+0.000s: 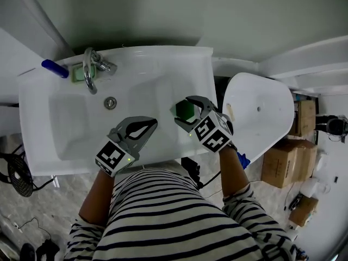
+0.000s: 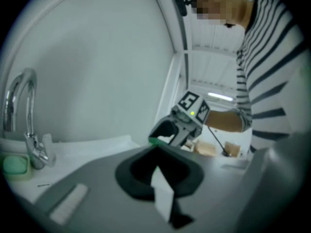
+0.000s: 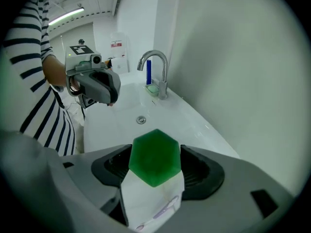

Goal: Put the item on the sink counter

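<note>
The item is a small white bottle with a green hexagonal cap (image 3: pixel 155 155). My right gripper (image 1: pixel 184 111) is shut on it and holds it above the right part of the white sink counter (image 1: pixel 179 64), cap pointing away from the hand. In the head view only the green cap (image 1: pixel 185 110) shows between the fingers. My left gripper (image 1: pixel 153 123) hovers over the near side of the basin (image 1: pixel 81 124), jaws together with nothing in them. The left gripper view looks across at the right gripper (image 2: pixel 167 132).
A chrome faucet (image 1: pixel 89 72) stands at the sink's back left beside a green soap dish (image 1: pixel 79 73) and a blue bottle (image 1: pixel 55 68). The drain (image 1: pixel 110 103) lies in the basin. A white bathtub (image 1: pixel 255 113) and cardboard boxes (image 1: pixel 283 162) are to the right.
</note>
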